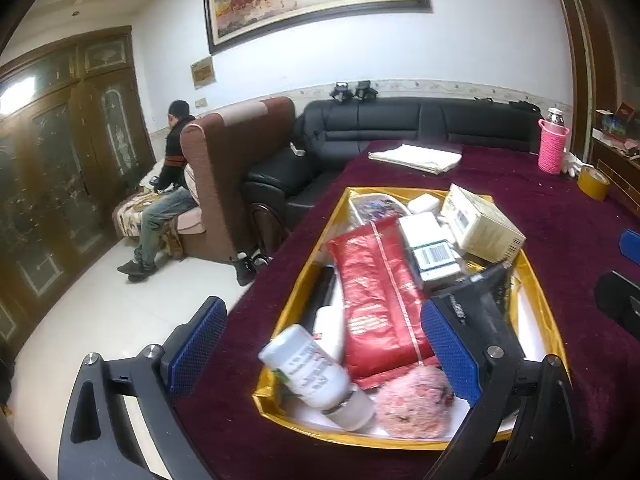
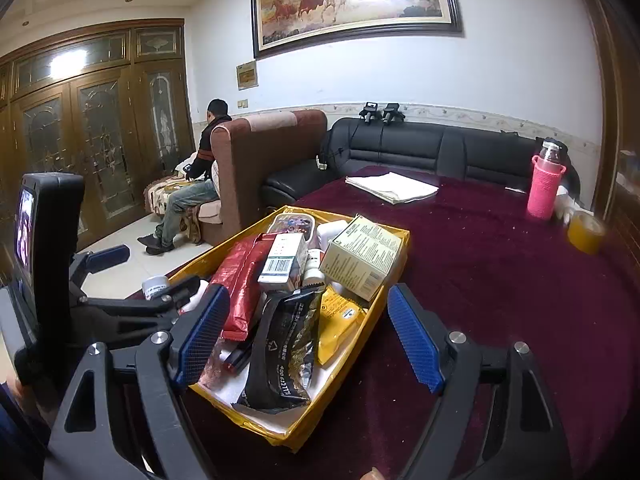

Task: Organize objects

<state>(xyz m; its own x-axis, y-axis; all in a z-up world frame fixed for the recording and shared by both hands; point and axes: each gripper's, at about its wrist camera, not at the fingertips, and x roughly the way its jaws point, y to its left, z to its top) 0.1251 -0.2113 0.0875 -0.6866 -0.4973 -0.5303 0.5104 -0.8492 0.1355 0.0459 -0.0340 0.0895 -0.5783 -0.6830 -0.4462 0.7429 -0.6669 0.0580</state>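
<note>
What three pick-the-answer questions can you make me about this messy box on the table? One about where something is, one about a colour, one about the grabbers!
1. Where is the white bottle?
A. In the yellow box
B. On the sofa
C. On the floor

2. What colour is the sleeve on the flask?
A. Green
B. Pink
C. Black

3. How is the right gripper?
A. Shut on the red packet
B. Shut on nothing
C. Open

Answers:
1 A: the bottle lies among the things in the box.
2 B: its knitted cover is pink.
3 C: its blue pads stand wide apart, with nothing pinched between them.
</note>
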